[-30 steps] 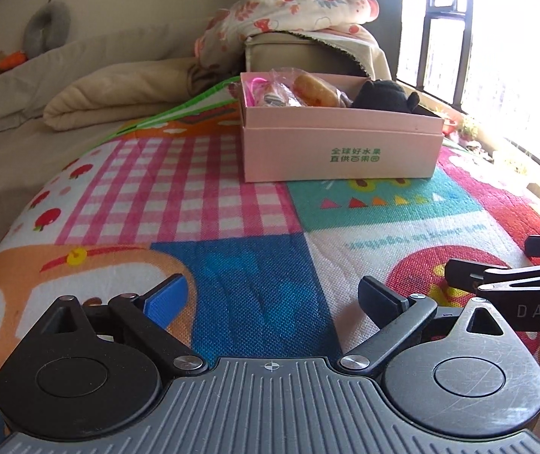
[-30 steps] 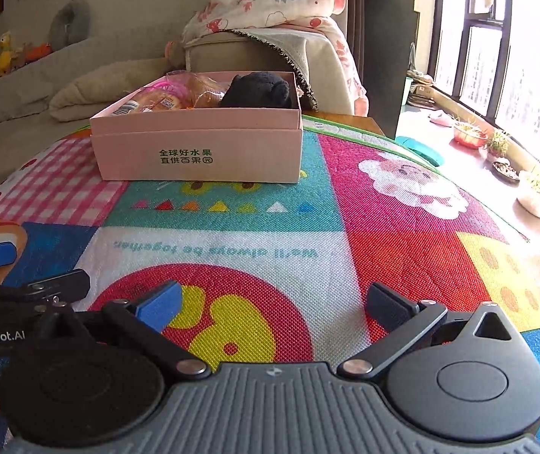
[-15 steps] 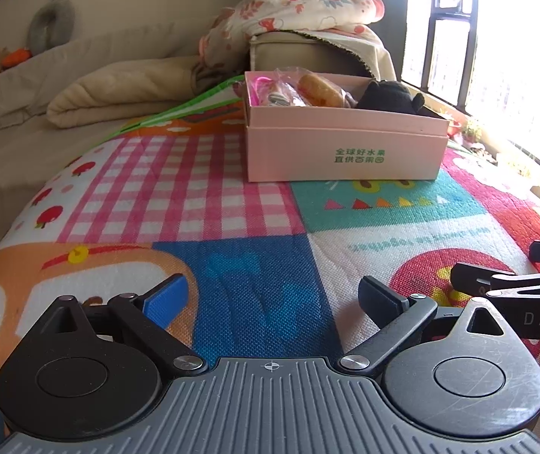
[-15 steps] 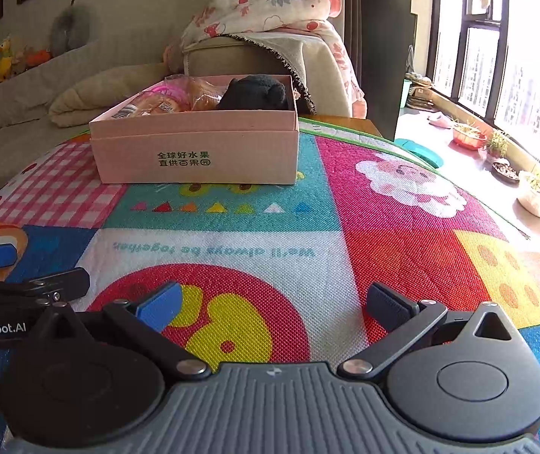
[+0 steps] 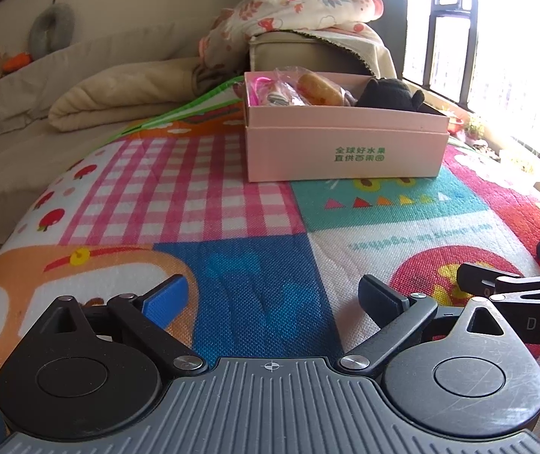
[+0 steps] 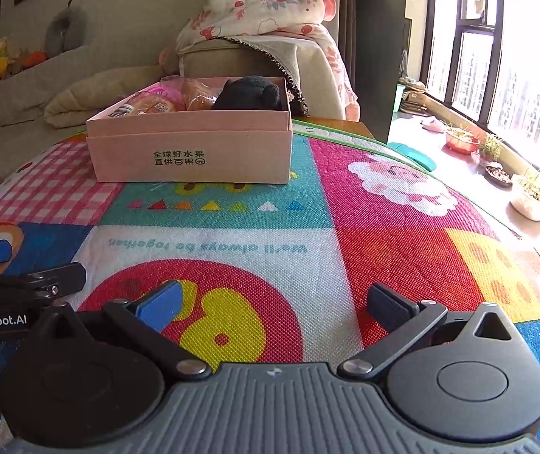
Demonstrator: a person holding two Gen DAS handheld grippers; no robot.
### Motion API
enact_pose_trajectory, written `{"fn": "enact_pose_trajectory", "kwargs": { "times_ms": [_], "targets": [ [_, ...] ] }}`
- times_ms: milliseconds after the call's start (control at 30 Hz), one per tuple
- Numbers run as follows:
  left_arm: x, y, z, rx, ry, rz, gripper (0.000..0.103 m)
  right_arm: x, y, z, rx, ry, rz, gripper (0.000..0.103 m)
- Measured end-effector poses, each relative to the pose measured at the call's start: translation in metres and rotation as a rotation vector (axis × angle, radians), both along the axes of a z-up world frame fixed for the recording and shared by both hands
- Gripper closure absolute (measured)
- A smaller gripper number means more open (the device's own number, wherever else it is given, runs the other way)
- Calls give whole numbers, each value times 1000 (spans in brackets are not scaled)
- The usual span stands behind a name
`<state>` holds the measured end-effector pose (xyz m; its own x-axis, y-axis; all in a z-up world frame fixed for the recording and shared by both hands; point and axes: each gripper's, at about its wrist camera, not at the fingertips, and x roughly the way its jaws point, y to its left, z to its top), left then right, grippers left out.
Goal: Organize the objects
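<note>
The pink cardboard box (image 5: 345, 147) sits far on the colourful patchwork play mat (image 5: 232, 204), holding a black plush toy (image 5: 389, 92) and wrapped bread (image 5: 319, 85). Left gripper (image 5: 272, 297) and right gripper (image 6: 272, 302) hover wide open, empty, nothing between.

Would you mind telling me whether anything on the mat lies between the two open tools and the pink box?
Nothing visible does. Bare play mat runs from the left tool and the right tool, both open and empty, up to the pink box, which already holds a black plush toy and wrapped snacks.
</note>
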<state>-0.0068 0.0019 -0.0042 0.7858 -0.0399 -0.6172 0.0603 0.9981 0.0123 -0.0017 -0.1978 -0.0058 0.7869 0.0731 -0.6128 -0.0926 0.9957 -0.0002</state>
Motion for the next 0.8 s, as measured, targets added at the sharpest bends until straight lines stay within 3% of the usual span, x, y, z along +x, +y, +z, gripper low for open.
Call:
{"fn": "enact_pose_trajectory", "kwargs": {
  "times_ms": [800],
  "targets": [
    [-2,0,0,-7,-5,2,2,0,0,0,6,-1,-1,0]
  ]
}}
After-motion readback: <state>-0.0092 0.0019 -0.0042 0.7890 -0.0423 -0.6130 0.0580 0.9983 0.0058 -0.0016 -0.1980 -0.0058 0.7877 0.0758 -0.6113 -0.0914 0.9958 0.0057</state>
